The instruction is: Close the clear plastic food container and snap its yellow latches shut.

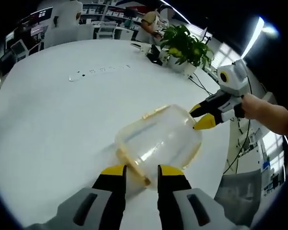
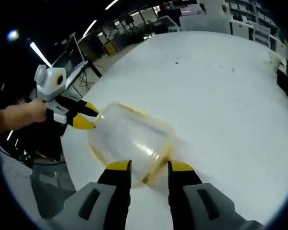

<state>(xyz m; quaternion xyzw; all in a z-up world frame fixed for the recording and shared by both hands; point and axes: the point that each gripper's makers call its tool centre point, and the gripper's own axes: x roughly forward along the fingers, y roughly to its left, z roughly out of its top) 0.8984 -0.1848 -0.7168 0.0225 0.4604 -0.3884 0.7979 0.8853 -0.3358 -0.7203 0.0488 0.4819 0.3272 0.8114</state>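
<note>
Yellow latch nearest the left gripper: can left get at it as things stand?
Probably yes. The yellow latch on the clear container lies just ahead of the left gripper, jaws open, nothing between. The right gripper is at the far side.

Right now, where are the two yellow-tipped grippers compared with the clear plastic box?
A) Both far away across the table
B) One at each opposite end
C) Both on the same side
B: the left gripper sits at one end of the clear container and the right gripper at its far end.
</note>
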